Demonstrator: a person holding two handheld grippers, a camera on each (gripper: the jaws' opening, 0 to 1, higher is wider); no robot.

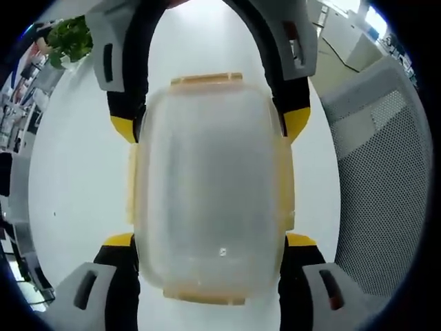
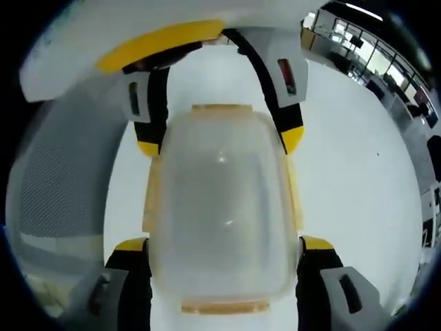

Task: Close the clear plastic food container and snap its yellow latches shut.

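On the white desk (image 1: 69,172), my left claw (image 1: 210,241) and right claw (image 2: 224,245) each clamped the container (image 1: 210,186); uneven squeezing could pop its latches (image 1: 207,81).

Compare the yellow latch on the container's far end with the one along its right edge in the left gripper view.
The far-end latch is short and spans a short end of the container. The right-edge latch is longer and runs along a long side. The far-end latch sits between the right gripper's jaws, while the right-edge latch lies between the two grippers' tips. Both are pale yellow and lie close against the container. Whether either has snapped shut cannot be told.
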